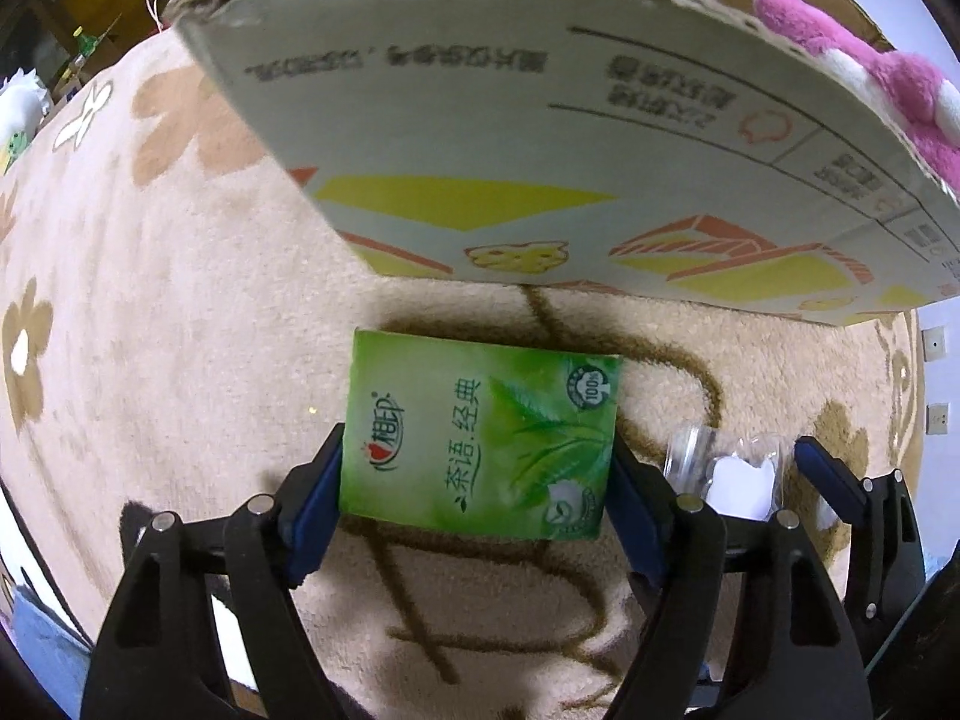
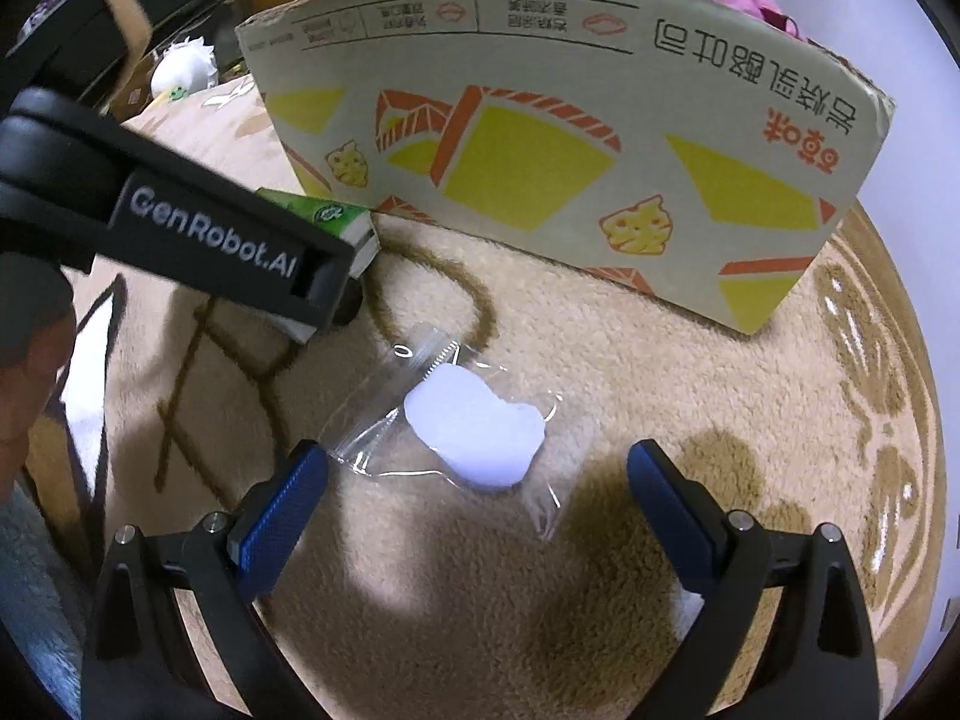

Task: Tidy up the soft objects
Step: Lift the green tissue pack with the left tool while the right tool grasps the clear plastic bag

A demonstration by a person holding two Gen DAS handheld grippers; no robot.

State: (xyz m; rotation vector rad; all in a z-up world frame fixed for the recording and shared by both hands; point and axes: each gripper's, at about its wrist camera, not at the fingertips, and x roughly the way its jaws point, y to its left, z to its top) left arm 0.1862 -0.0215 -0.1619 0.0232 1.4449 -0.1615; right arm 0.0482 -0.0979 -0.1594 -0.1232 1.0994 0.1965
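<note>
A green tissue pack lies flat on the beige carpet, just in front of a cardboard box. My left gripper points straight down over the pack, and its blue pads touch both short sides of it. Beside it lies a clear plastic bag with a white soft piece inside. My right gripper hovers over that bag with its jaws wide apart; the left pad is near the bag's corner and nothing is gripped. In the right wrist view the pack is mostly hidden behind the left gripper's finger.
The cardboard box stands open-topped on the carpet. A pink plush toy hangs over its rim. A white plush sits at the carpet's far left edge. Dark furniture stands behind it. A white wall is on the right.
</note>
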